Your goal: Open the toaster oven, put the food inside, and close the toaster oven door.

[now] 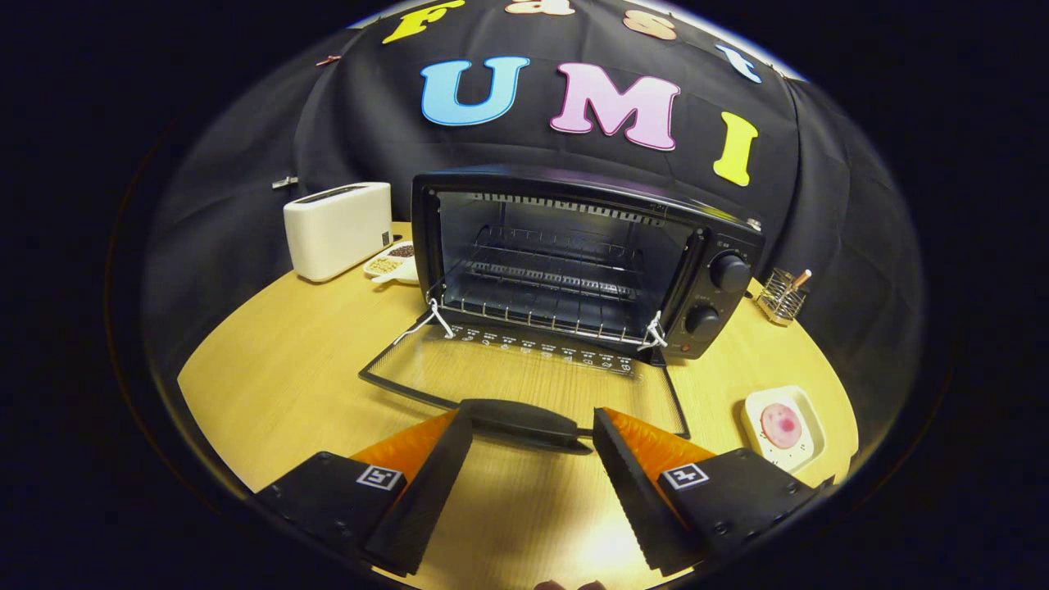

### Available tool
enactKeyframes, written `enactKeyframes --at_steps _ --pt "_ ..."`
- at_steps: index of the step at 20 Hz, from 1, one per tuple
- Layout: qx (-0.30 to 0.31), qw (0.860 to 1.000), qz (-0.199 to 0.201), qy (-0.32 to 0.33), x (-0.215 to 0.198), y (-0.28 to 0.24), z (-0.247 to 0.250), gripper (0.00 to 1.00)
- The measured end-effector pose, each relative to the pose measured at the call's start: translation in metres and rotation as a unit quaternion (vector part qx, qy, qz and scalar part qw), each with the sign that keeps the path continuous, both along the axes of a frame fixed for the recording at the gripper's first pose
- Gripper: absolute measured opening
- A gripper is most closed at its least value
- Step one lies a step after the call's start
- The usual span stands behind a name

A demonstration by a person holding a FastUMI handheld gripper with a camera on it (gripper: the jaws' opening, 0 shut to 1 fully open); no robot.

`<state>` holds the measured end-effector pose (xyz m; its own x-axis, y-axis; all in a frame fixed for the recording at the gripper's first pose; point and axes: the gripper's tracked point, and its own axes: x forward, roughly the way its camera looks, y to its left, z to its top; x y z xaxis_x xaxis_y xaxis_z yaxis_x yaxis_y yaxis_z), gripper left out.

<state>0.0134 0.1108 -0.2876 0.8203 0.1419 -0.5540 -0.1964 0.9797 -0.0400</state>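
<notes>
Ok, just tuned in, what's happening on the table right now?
A person is holding the tongs, open and gripping nothing, fingers either side of the door handle. The oven door is folded down flat and the rack inside looks bare. The food sits on a small plate beside the door, near one finger. So the oven is open, and the food is not in yet.

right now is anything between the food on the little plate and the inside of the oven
Nothing visible. The toaster oven door lies flat open and the rack looks bare. The food sits on its plate, beside the open gripper, past the door's edge.
</notes>
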Motion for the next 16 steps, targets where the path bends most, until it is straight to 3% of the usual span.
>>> enactKeyframes --at_steps 7,13,16 --pt "0.019 1.000 -0.021 -0.013 -0.010 -0.040 0.045 0.99" --pt "0.016 0.998 -0.034 -0.040 -0.013 -0.108 0.104 0.99" --pt "0.027 0.999 -0.011 -0.025 -0.012 -0.129 0.110 0.99"
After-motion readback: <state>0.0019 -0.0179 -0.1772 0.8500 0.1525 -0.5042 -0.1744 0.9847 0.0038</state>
